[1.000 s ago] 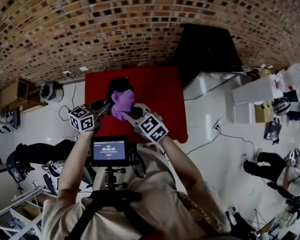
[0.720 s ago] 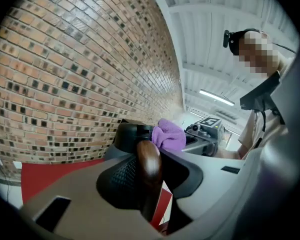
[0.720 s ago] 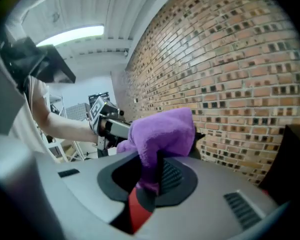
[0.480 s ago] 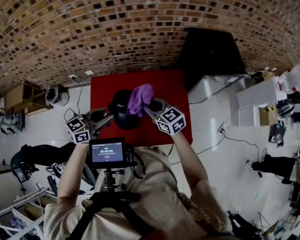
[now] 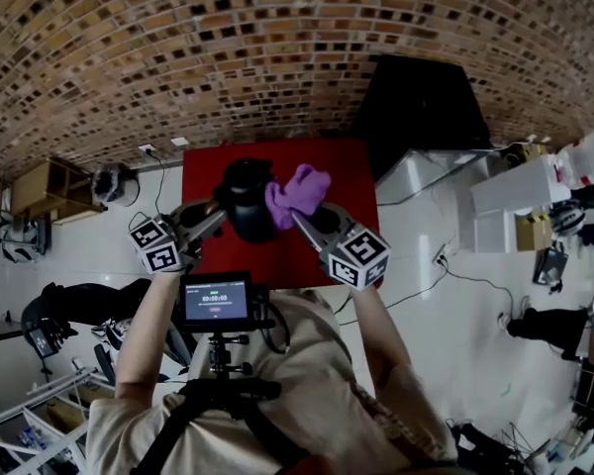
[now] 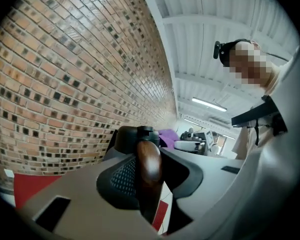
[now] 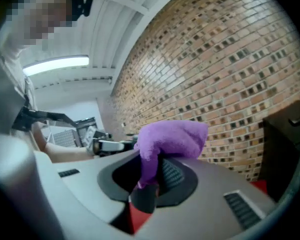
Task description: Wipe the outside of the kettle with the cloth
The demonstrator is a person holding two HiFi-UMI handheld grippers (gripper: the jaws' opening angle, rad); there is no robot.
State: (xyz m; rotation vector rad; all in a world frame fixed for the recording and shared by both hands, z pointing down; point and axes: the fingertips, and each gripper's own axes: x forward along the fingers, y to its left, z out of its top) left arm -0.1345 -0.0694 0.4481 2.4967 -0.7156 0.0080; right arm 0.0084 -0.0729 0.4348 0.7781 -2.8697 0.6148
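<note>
The black kettle [image 5: 247,201] hangs above the red table [image 5: 351,236], carried by its brown wooden handle [image 6: 149,166]. My left gripper [image 5: 213,218] is shut on that handle; in the left gripper view the kettle's dark body [image 6: 132,135] rises just past the jaws. A purple cloth [image 5: 299,194] sits against the kettle's right side, bunched in my right gripper [image 5: 305,221], which is shut on it. In the right gripper view the cloth [image 7: 172,139] stands up out of the jaws [image 7: 152,176] and hides the kettle.
A brick wall [image 5: 178,47] runs behind the table. A black cabinet [image 5: 416,102] stands at the table's right, with white boxes [image 5: 515,181] beyond it. A wooden shelf [image 5: 40,186] is at the left. A chest-mounted screen [image 5: 216,300] sits below the grippers.
The kettle has risen off the table in my left gripper. My right gripper carried the cloth from the kettle's near side round to its right side.
</note>
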